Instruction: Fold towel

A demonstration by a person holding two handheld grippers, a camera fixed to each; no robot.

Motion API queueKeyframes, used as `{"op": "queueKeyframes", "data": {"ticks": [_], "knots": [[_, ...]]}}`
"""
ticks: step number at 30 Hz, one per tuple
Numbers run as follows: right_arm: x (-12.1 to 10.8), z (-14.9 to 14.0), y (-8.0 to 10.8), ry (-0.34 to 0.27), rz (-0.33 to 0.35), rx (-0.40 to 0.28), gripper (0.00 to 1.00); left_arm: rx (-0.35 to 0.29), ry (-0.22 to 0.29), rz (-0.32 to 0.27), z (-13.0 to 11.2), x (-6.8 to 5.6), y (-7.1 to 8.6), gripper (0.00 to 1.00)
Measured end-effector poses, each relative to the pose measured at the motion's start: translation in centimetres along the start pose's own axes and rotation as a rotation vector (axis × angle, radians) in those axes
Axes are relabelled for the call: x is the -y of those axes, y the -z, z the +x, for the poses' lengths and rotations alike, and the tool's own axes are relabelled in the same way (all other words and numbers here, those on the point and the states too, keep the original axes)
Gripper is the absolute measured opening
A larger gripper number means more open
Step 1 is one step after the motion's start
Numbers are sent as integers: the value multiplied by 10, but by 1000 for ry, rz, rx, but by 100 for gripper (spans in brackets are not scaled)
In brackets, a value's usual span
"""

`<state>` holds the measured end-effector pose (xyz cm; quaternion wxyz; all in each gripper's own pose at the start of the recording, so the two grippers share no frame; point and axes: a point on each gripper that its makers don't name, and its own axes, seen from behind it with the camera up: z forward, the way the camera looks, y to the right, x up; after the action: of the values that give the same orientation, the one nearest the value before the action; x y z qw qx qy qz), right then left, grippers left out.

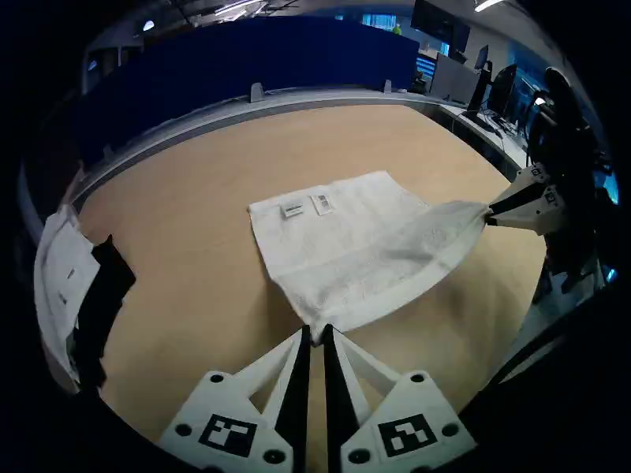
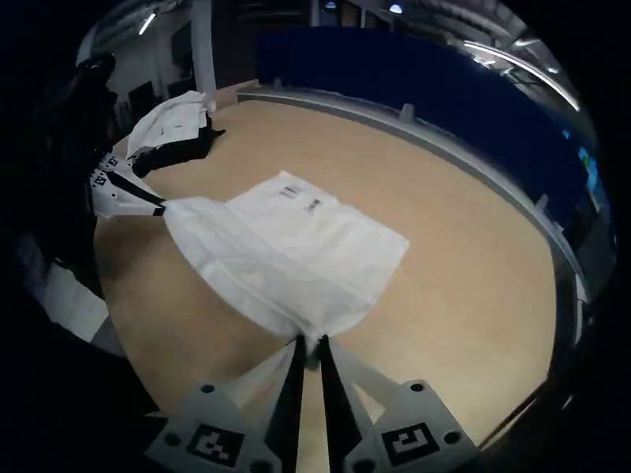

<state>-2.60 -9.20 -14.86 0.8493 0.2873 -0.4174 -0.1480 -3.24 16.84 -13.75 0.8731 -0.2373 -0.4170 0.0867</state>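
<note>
Near towel (image 1: 347, 236) corner clenched in left claw (image 1: 317, 329); right claw (image 2: 309, 340) grips the other corner, edge lifted off bench (image 1: 197, 260) ahead.

We are finding nothing readable: the two small tags (image 1: 293, 210) on the towel (image 1: 355, 252) are showing print too tiny to make out.

Left gripper view: low behind the left tool (image 1: 317, 347), close, looking across the pale wooden desk (image 1: 197, 236).
Right gripper view: low behind the right tool (image 2: 310, 351), equally close.
Shared: desk, white cloth towel (image 1: 347, 236) between them.
</note>
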Motion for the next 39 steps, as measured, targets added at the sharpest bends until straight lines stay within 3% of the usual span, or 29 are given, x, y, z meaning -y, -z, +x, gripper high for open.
{"op": "queueKeyframes", "data": {"ticks": [6,15,27,33,39], "knots": [[11,-5,17,18,16,17,13,-5,19,0,-3,-7,21,11],[0,5,14,40,4,29,13,-24,61,2,15,-2,15,11],[-45,46,-24,79,-6,39,13,-39,54,19,63,29,-28,11],[-59,50,-52,57,4,60,13,-19,65,19,67,43,-57,11],[-66,42,-73,46,3,88,13,11,69,12,57,44,-80,11]]}}
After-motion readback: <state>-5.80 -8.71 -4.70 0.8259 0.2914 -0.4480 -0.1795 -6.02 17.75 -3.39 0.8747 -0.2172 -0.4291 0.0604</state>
